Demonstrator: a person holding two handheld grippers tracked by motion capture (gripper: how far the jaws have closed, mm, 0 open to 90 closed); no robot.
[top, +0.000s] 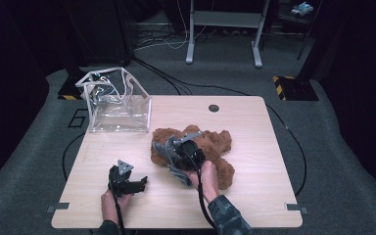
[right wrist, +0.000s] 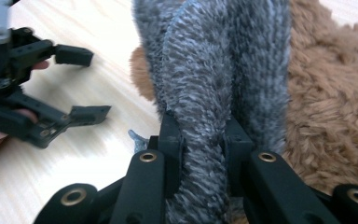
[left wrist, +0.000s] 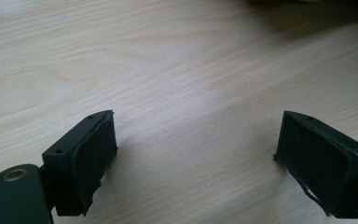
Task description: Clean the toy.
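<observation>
Grey knit scarf (top: 172, 155) pinched in right claw (top: 176, 149), draped over brown teddy bear (top: 210, 147) mid-worktop (top: 254, 196), as seen from high view. Left claw (top: 139, 183) parked low on bare wood near front edge, apart from bear. Clear plastic bag (top: 115, 110) standing at far-left corner of worktop, mouth up, well apart from both claws. Left gripper view: left claw (left wrist: 193, 158) spread wide, nothing between pads, just bare worktop (left wrist: 168, 70) underneath. Right gripper view: right claw (right wrist: 204, 140) pressed onto a bunched fold of scarf (right wrist: 200, 93), pads squeezing from both sides, knit rising in a thick column ahead; bear fur (right wrist: 331, 102) directly behind and right; left claw (right wrist: 81, 84) visible farther off at left, gaping, empty. Risks, judged: grip sits on a soft fold, so knit likely to slide through pads on a quick pull; scarf looks wrapped on bear, so lifting could drag whole bear along or snag fur; bear could tip or slide off toward edge with no second hold. Left claw idle, so nothing pinning bear down yet.
</observation>
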